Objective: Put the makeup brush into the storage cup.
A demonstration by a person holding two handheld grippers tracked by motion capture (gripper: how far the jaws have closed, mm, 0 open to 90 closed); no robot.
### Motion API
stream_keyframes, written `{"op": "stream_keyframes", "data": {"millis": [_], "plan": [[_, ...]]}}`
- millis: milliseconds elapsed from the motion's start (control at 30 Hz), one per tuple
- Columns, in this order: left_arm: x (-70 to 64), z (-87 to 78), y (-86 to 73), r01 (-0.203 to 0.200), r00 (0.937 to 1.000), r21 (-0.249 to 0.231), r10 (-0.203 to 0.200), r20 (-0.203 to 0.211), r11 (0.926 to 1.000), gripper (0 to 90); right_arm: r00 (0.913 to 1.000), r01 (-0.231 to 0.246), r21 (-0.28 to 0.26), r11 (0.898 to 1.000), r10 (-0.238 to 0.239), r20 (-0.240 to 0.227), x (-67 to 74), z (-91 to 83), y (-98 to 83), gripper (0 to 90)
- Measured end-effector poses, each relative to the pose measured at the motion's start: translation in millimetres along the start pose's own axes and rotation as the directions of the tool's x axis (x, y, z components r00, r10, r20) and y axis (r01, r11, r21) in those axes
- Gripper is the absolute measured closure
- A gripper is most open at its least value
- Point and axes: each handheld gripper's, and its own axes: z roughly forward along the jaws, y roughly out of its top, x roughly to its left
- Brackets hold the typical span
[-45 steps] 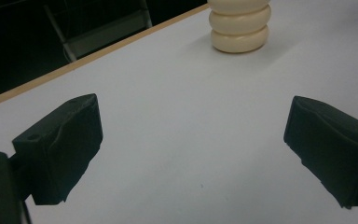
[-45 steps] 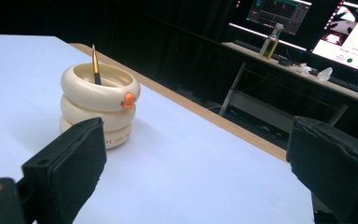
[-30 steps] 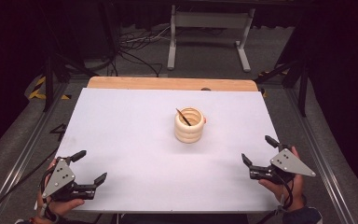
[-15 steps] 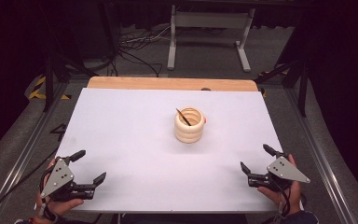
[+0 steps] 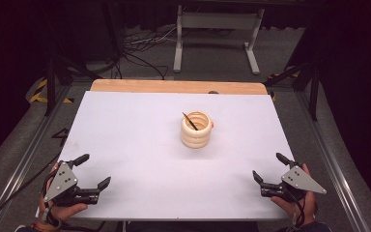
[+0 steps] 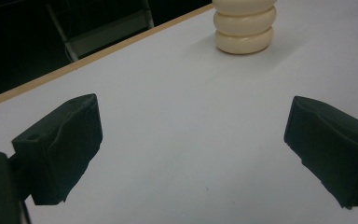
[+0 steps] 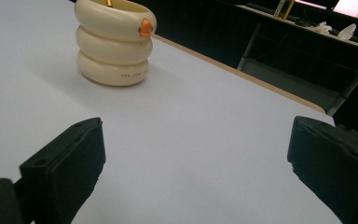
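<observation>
Resting at the table's [image 5: 125, 135] near corners, the left gripper [image 5: 92, 173] and right gripper [image 5: 266, 170] both had jaws spread wide and empty; the ringed cream cup [image 5: 195, 130] stood upright mid-table, well apart from both, already holding 1 dark stick [image 5: 190, 121], so little apparently remained

table [image 5: 140, 145] bright, evenly lit | surroundings dark | soft shadows | slight blur

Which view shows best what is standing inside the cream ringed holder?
The high view: it looks down into the holder, where a thin dark stick leans against the rim. The right gripper view shows the holder's side, an orange knob and just a stub at the mouth. The left gripper view shows the lower rings, cut off above.
</observation>
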Motion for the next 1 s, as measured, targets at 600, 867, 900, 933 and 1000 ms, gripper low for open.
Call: {"op": "stream_keyframes", "data": {"millis": [600,867,900,933,1000], "plan": [[0.1,0.5,-2.1,-0.013,0.9999,0.013,0.013,0.009,0.9998,5.1,0.9995,-0.023,-0.027,0.999,0.023,0.019,-1.4,-2.8,5.2,5.0],[-0.6,0.0,-1.8,-0.011,0.9999,0.007,0.011,0.009,0.9999,5.1,0.9992,-0.030,-0.035,0.999,0.031,0.027,-2.5,-4.3,5.7,5.3],[-0.6,-0.1,-1.8,-0.011,0.9999,0.006,0.011,0.009,0.9999,5.1,0.9992,-0.030,-0.035,0.999,0.031,0.027,-2.3,-4.3,5.8,5.3],[-0.6,-0.1,-1.8,-0.011,0.9999,0.006,0.011,0.009,0.9999,5.1,0.9992,-0.030,-0.035,0.999,0.031,0.027,-2.3,-4.3,5.8,5.3],[-0.5,0.2,-1.8,-0.011,0.9999,0.007,0.011,0.009,0.9999,5.1,0.9993,-0.026,-0.035,0.999,0.027,0.026,-1.5,-4.4,6.4,5.3]]}}
